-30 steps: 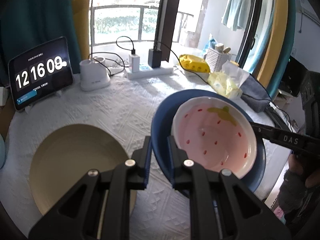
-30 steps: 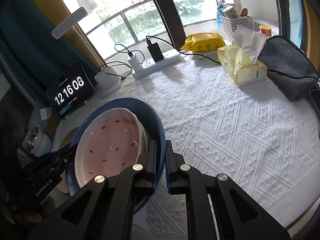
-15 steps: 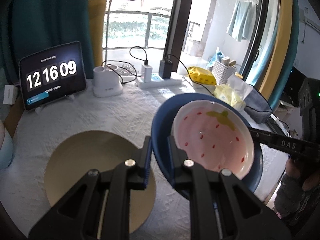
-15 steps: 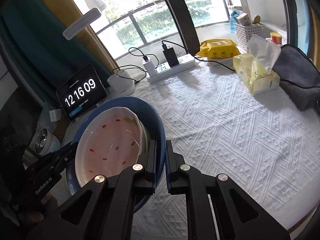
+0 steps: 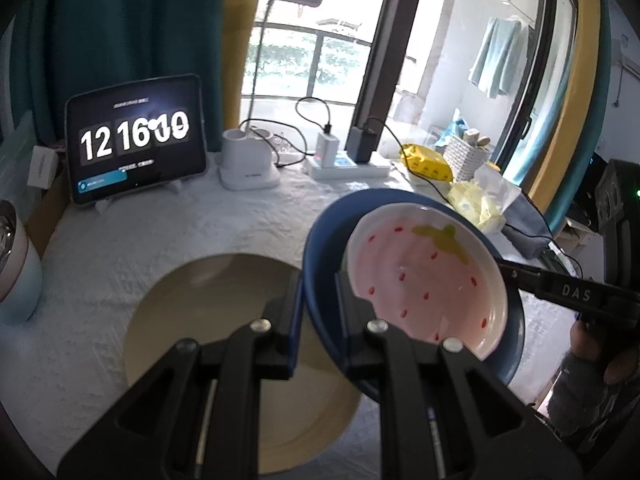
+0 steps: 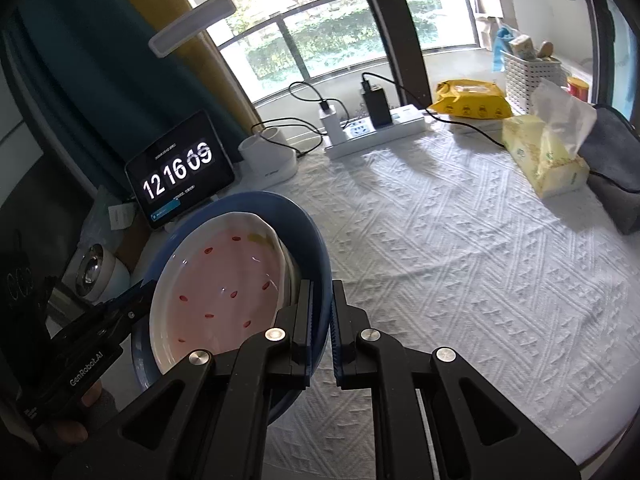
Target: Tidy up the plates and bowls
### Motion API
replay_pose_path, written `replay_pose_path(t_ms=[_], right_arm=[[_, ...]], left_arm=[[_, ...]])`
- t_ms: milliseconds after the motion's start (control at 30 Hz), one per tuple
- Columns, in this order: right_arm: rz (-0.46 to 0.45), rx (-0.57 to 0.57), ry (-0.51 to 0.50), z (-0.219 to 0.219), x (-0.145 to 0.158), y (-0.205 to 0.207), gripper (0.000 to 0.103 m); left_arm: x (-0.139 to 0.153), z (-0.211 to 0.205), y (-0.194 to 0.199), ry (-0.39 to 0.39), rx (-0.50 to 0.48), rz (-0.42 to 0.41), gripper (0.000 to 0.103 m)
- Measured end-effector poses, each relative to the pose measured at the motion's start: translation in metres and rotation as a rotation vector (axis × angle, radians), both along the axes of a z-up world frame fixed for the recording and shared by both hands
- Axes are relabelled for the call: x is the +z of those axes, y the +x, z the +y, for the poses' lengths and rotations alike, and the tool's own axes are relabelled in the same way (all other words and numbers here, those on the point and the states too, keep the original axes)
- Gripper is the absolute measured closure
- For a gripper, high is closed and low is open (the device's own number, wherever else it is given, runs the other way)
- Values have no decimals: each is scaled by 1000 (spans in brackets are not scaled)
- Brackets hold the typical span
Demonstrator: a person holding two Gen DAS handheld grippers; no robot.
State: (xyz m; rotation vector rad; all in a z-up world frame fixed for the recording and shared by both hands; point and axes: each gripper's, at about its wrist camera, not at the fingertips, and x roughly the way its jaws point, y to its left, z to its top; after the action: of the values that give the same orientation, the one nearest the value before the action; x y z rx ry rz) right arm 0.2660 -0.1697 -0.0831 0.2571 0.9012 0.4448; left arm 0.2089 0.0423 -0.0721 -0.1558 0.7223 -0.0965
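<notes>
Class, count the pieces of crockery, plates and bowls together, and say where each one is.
3. A pink strawberry bowl sits inside a blue bowl, which both claws grip by its rim above the table. A beige plate lies on the tablecloth. Others may be hidden.

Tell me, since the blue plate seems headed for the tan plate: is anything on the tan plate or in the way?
Nothing visible: the tan plate is bare where it shows, though the left gripper hides its near part. The blue plate carries a pink bowl.

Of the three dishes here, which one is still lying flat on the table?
The big cream plate. It rests alone on the white tablecloth, while the blue bowl and the pink strawberry dish nested inside it are held up.
</notes>
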Motion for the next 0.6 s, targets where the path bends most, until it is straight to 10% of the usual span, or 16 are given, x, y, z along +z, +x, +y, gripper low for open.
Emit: replay_pose_path(t_ms=[600], right_arm=[[-3, 80, -44, 63, 3, -4, 92]], left_arm=[[0, 55, -21, -35, 85, -23, 89]])
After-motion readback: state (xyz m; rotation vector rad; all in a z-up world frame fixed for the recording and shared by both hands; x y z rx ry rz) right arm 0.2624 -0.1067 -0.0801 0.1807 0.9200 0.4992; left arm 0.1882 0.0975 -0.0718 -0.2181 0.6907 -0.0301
